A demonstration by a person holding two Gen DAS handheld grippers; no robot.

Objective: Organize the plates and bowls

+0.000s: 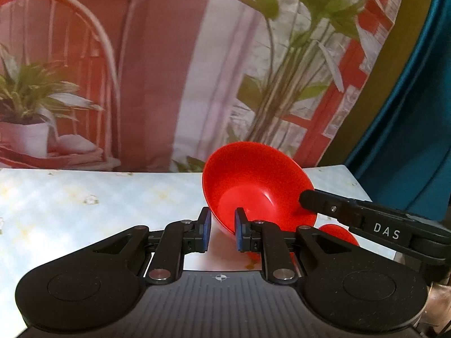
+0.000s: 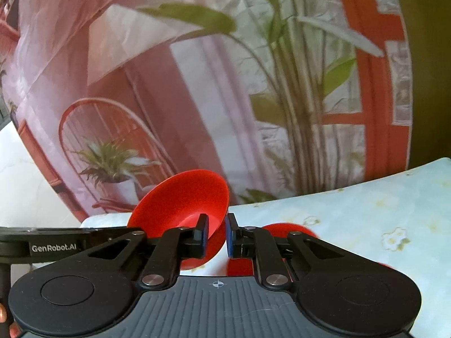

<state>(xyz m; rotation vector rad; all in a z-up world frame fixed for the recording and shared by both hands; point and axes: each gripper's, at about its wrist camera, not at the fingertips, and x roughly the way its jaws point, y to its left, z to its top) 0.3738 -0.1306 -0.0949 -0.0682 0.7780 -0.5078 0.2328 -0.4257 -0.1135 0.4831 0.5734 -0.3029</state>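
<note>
A red bowl (image 1: pixel 258 186) is held tilted above the table, its opening facing my left gripper. My right gripper (image 2: pixel 217 233) is shut on the bowl's rim (image 2: pixel 183 200); its finger reaches the rim from the right in the left wrist view (image 1: pixel 313 200). My left gripper (image 1: pixel 222 229) is open, with the bowl's lower rim in the gap between its blue pads, not pinched. A second red dish (image 1: pixel 338 232) lies on the table below and behind the right gripper; it also shows in the right wrist view (image 2: pixel 287 229).
The table (image 1: pixel 84 197) has a pale blue floral cloth. A printed backdrop with plants and a red chair (image 1: pixel 141 70) hangs right behind the table's far edge. A teal curtain (image 1: pixel 417 112) hangs at the right.
</note>
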